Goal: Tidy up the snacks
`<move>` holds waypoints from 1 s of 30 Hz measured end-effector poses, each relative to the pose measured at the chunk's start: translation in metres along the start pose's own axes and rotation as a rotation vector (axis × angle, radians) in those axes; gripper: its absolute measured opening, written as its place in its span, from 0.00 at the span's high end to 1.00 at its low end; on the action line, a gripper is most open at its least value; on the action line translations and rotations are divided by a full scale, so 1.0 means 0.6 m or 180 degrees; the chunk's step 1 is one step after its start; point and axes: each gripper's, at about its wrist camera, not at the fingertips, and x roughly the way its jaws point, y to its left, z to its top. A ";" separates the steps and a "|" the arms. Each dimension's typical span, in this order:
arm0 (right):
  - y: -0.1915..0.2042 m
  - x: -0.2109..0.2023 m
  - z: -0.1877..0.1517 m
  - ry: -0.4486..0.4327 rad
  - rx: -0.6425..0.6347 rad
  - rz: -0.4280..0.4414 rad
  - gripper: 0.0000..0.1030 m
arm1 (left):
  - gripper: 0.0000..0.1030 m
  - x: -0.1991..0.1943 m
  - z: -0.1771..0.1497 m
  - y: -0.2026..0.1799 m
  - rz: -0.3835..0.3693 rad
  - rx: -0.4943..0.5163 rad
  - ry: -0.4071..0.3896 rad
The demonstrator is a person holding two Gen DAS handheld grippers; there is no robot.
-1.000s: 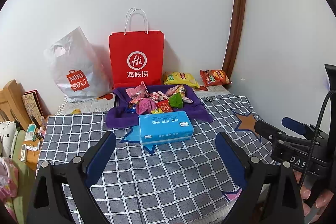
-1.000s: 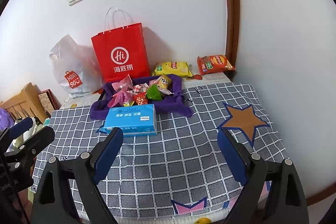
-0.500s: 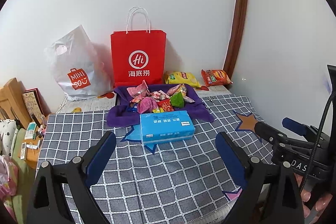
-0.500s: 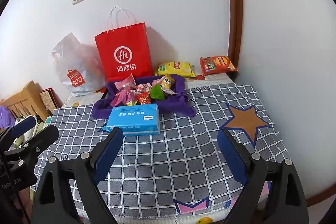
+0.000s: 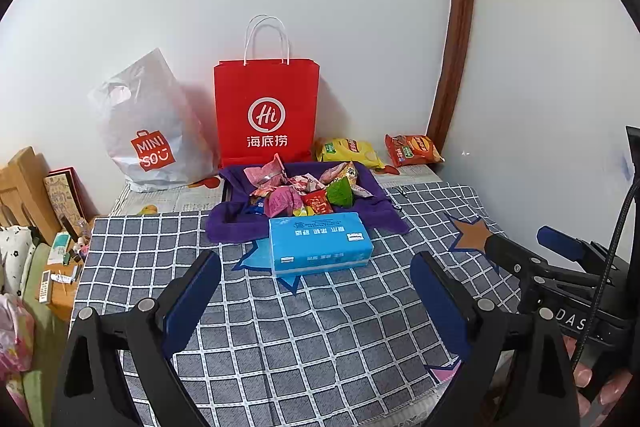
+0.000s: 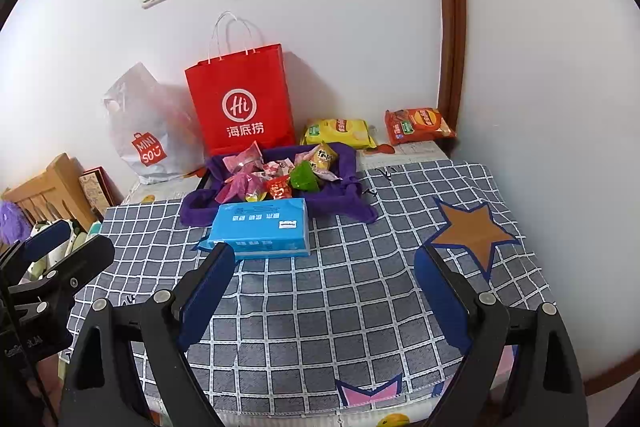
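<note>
While both tools hung above the near edge of the table [image 5: 320,339], the left gripper [image 5: 316,291] had its blue pads [image 5: 192,295] spread wide with nothing between them, and the right gripper [image 6: 324,283] stood just as wide and just as bare. Beyond the fingers, near the middle of the checked cloth, lay a blue tissue pack [image 5: 320,243]. Touching its far side sat a purple tray [image 5: 228,223] heaped with small wrapped snacks [image 5: 304,191]. Along the far edge, against the wall, stood a white plastic bag [image 5: 152,131] and a red paper bag [image 5: 266,111]; toward the far right corner lay a yellow chip bag [image 5: 348,149] and an orange chip bag [image 5: 414,149], near each other but apart.
</note>
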 end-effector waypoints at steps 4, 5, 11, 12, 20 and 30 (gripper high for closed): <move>0.000 -0.001 0.000 -0.0002 0.0001 -0.0001 0.12 | 0.07 0.000 0.000 0.000 0.0003 0.0000 0.0002; 0.000 -0.001 0.000 -0.0001 0.0002 0.0003 0.12 | 0.07 0.000 0.000 0.000 0.0004 0.0000 -0.0001; 0.000 -0.003 0.000 -0.0011 0.0003 0.0015 0.12 | 0.07 0.000 0.000 0.000 0.0005 -0.0002 -0.0001; 0.000 -0.003 0.001 -0.0012 0.0003 0.0017 0.12 | 0.07 0.000 0.000 0.000 0.0005 -0.0002 -0.0001; -0.001 -0.005 0.001 -0.0014 0.0007 0.0023 0.12 | 0.07 0.000 -0.001 -0.001 0.0006 -0.0001 -0.0001; -0.001 -0.006 0.002 -0.0018 0.0014 0.0022 0.12 | 0.07 0.000 -0.001 -0.001 0.0007 -0.0003 -0.0003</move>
